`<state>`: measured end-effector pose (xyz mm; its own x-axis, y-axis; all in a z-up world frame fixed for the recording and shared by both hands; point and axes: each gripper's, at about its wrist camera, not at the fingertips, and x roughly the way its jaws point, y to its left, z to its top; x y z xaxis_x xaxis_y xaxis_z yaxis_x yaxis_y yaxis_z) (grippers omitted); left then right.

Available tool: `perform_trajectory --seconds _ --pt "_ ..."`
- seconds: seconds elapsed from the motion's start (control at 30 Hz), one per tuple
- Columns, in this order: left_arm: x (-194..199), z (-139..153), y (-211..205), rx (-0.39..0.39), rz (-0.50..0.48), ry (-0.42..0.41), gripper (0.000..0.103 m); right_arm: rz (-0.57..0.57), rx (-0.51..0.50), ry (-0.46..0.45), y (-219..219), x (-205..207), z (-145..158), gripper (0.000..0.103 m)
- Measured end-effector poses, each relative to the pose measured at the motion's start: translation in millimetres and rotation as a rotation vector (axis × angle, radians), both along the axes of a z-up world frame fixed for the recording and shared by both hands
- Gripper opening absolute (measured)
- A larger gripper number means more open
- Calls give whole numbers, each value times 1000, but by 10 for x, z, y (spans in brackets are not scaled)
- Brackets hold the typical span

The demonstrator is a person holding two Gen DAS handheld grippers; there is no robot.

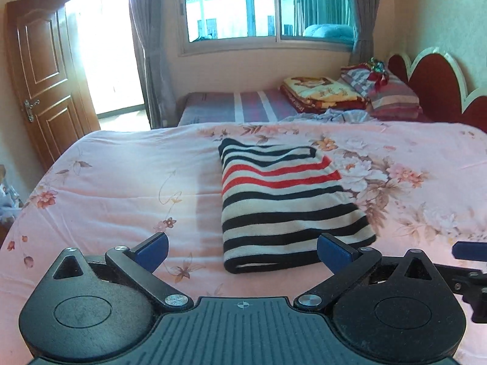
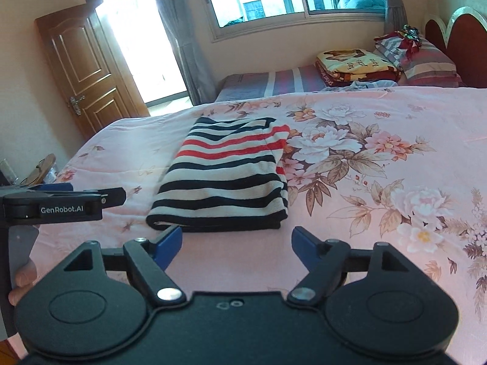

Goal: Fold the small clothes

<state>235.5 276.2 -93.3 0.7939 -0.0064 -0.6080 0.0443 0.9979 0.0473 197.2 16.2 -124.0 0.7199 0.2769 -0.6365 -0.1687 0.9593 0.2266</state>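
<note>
A striped garment (image 1: 286, 200) in black, white and red lies folded into a neat rectangle on the pink floral bedspread (image 1: 115, 182); it also shows in the right wrist view (image 2: 225, 176). My left gripper (image 1: 242, 248) is open and empty, just in front of the garment's near edge. My right gripper (image 2: 237, 240) is open and empty, just short of the same near edge. The left gripper (image 2: 65, 196) shows from the side at the left of the right wrist view. A fingertip of the right gripper (image 1: 468, 249) shows at the right edge of the left wrist view.
A second bed (image 1: 243, 106) lies beyond, with folded blankets (image 1: 322, 92) and pillows (image 1: 392, 94) by a red headboard (image 1: 438, 82). A wooden door (image 1: 39, 82) stands open at the left. A window (image 1: 258, 9) with grey curtains is at the back.
</note>
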Motion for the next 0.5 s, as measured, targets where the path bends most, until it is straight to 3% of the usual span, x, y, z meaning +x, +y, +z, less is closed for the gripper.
perform_trajectory --seconds 0.17,0.3,0.5 --pt "-581 285 -87 -27 21 -57 103 51 26 -33 -51 -368 261 91" --pt "-1027 365 -203 -80 46 -55 103 71 26 -79 -116 -806 404 97" --pt "-1753 427 -520 17 74 -89 103 33 -2 -125 -308 -1524 501 102"
